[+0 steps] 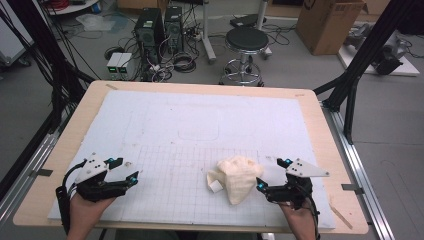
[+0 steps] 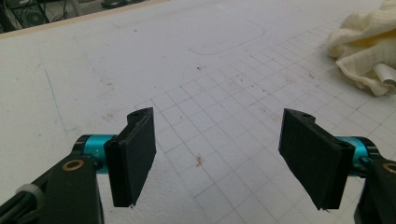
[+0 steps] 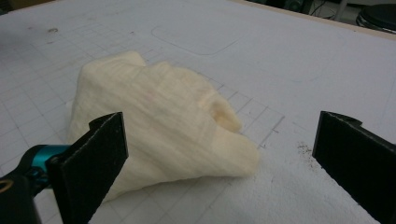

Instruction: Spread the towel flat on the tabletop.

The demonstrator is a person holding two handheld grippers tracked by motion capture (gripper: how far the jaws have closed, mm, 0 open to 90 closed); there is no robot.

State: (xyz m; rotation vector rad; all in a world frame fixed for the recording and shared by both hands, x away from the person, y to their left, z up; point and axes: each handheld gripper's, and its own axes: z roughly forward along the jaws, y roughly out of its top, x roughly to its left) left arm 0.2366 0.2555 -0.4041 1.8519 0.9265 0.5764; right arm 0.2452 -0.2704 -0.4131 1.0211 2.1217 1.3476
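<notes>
**On the gridded mat, a crumpled cloth lay beside the right gripper's spread jaws**

At the table's near left corner, a hand held the left gripper (image 1: 125, 172) low over the white mat (image 1: 165, 120), its jaws spread wide with bare gridded surface between them. From the left gripper view, the two black pads (image 2: 133, 156) stood well apart over a small orange speck (image 2: 200, 161) on the grid, and the cream cloth (image 2: 364, 51) sat far off toward the upper right of that view, well clear of both jaws.

Toward the middle of the mat's near half, the cloth (image 1: 236, 177) lay in a loose, bunched heap on the printed grid, a small white tag showing at its left edge. No container stood on the table.

Farther right, the other hand held the right gripper (image 1: 272, 175), also with its jaws spread. Its lower jaw tip sat just beside the cloth's right edge. In the right gripper view the cloth (image 3: 163, 126) lay ahead of the jaws and toward the left one, part of it hidden behind that pad (image 3: 91, 165); whether the pad touched it could not be told. The other pad stood well clear of the fabric, over bare mat.
</notes>
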